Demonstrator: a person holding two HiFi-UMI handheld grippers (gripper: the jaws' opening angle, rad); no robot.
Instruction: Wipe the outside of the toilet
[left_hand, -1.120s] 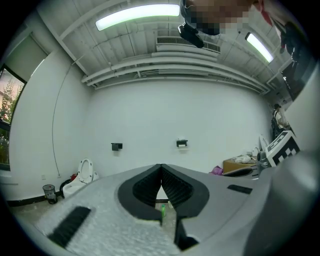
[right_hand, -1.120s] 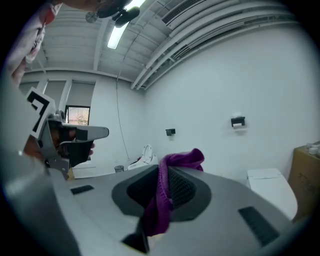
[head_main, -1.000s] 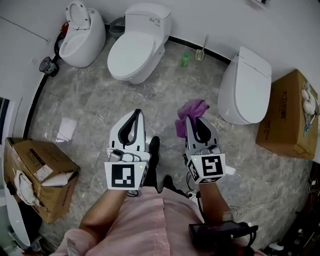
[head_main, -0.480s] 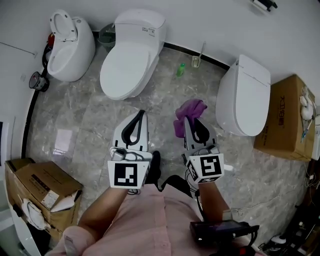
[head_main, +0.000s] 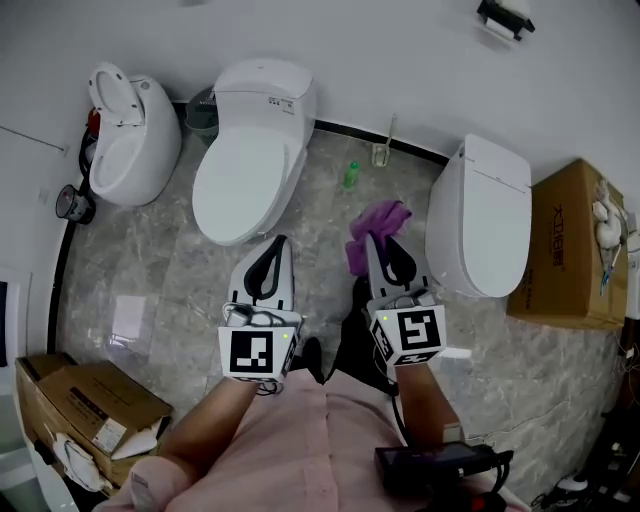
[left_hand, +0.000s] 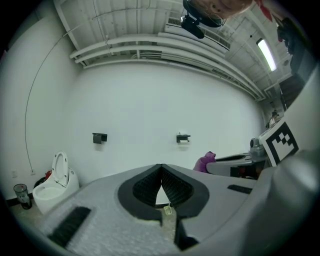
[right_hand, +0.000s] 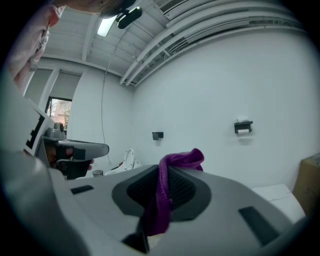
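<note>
Three white toilets stand along the far wall: one with its lid shut in the middle (head_main: 248, 150), one with its lid raised at the left (head_main: 128, 132) (left_hand: 52, 182), and one at the right (head_main: 482, 215). My right gripper (head_main: 372, 238) (right_hand: 162, 172) is shut on a purple cloth (head_main: 372, 232) (right_hand: 167, 192), held above the floor between the middle and right toilets. My left gripper (head_main: 280, 240) (left_hand: 161, 167) is shut with nothing in it, just in front of the middle toilet's bowl.
A green bottle (head_main: 350, 175) and a toilet brush (head_main: 382, 148) stand by the wall between toilets. Cardboard boxes sit at the right (head_main: 572, 245) and lower left (head_main: 80, 410). A bin (head_main: 202, 104) stands behind the middle toilet. My legs and a black device (head_main: 440, 465) are below.
The view has shifted forward: both grippers are now nearer the wall and the toilets. The cloth stays in the right gripper.
</note>
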